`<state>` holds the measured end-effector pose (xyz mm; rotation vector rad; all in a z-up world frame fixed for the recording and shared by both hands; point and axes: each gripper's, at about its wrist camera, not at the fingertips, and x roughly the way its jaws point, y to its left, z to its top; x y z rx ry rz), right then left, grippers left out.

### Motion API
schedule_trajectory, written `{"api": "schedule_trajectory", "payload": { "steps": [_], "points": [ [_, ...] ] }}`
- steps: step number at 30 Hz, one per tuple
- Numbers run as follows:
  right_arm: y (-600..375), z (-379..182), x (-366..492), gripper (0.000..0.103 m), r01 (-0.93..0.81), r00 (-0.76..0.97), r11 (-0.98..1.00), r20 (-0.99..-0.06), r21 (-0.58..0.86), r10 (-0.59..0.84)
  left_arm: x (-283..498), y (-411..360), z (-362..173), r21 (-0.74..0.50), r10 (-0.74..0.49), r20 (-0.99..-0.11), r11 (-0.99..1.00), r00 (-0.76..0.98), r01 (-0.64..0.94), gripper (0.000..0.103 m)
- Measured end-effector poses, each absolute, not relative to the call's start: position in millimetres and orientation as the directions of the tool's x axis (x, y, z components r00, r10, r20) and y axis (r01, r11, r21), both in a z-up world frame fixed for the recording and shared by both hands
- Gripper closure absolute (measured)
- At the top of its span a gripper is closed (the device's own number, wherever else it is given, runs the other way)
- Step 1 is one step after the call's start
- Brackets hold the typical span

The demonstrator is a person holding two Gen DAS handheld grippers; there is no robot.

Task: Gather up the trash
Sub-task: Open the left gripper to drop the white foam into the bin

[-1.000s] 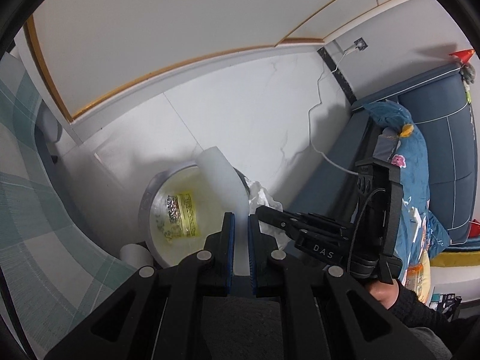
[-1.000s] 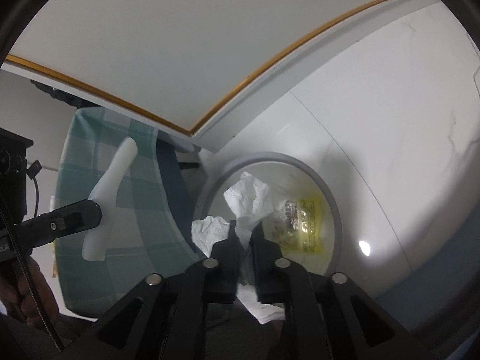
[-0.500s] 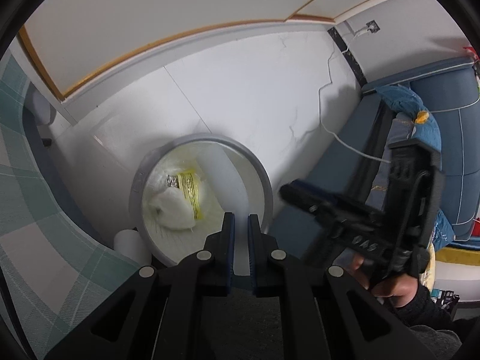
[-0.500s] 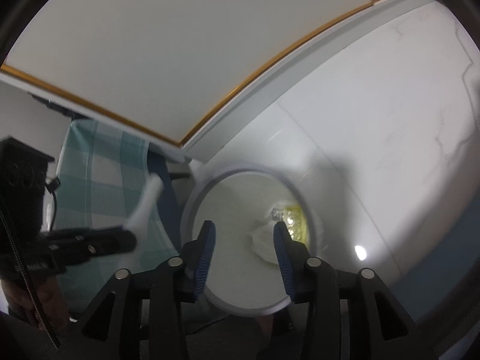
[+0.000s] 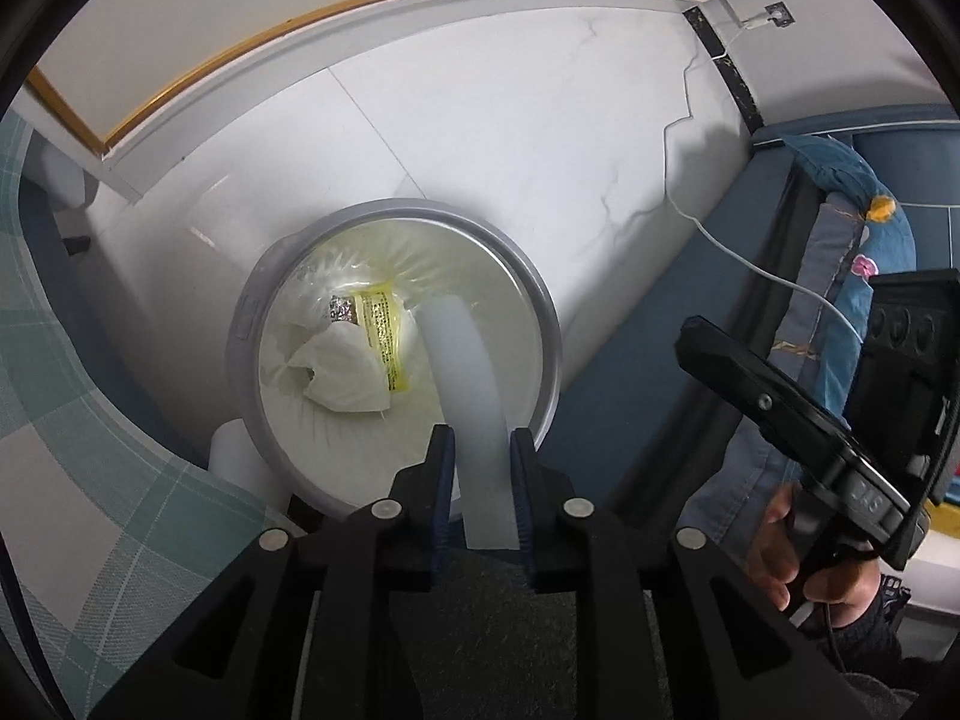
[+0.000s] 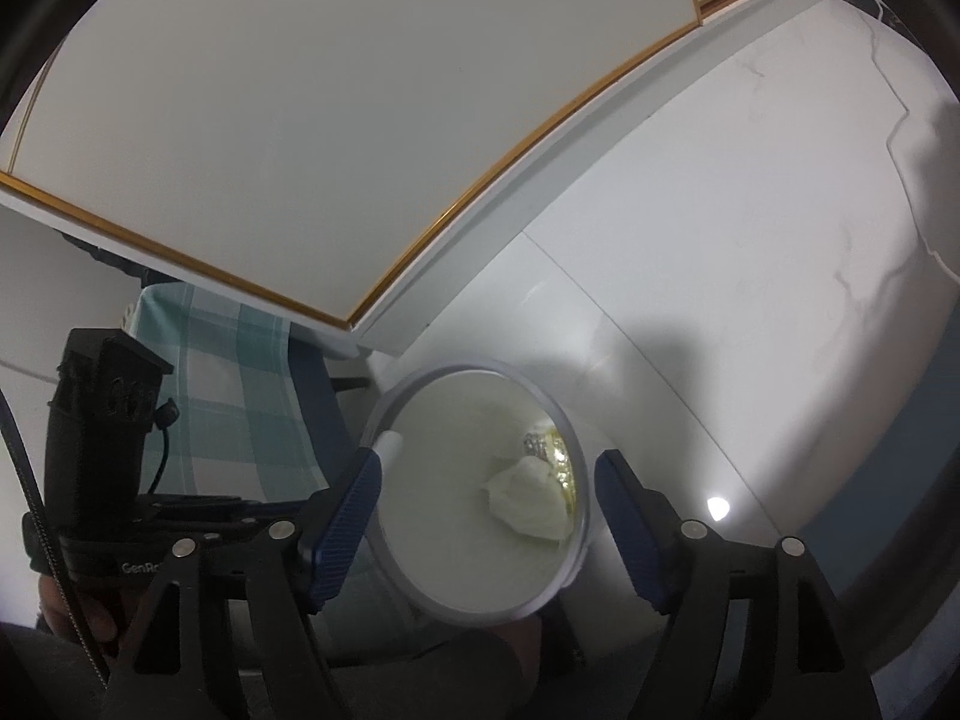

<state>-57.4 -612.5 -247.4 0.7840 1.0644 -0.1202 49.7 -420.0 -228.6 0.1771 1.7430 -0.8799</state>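
Observation:
A round grey trash bin with a clear liner stands on the white floor; it also shows in the right wrist view. Inside lie a crumpled white tissue and a yellow wrapper; the tissue also shows in the right wrist view. My left gripper is shut on a long white foam piece that points into the bin. My right gripper is open and empty above the bin.
A green checked cloth hangs at the left. A blue sofa with a patterned cushion stands at the right. A white cable runs along the floor. A white wall with gold trim stands behind the bin.
My right gripper opened and dropped the white tissue into the bin, then drew back. My left gripper moved over the bin with the foam piece and its jaws have parted slightly.

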Motion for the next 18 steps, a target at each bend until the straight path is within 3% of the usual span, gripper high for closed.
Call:
{"api": "schedule_trajectory", "payload": {
  "steps": [4, 8, 12, 18],
  "points": [
    [-613, -245, -60, 0.026, 0.446, 0.517, 0.72, -0.81, 0.532, 0.277, 51, -419, -231, -0.457, -0.294, -0.882, 0.721, -0.367, 0.521, 0.082],
    [-611, -245, -60, 0.024, 0.451, 0.519, 0.714, -0.808, 0.536, 0.279, 51, -412, -227, -0.456, -0.312, -0.885, 0.734, -0.346, 0.504, 0.052],
    [-608, -242, -61, 0.021, 0.45, 0.515, 0.718, -0.812, 0.53, 0.277, 53, -408, -220, -0.436, -0.321, -0.898, 0.747, -0.301, 0.502, 0.05],
    [-602, -237, -64, 0.014, 0.45, 0.515, 0.725, -0.814, 0.522, 0.267, 51, -405, -202, -0.364, -0.317, -0.931, 0.762, -0.18, 0.536, 0.036]
  ]
}}
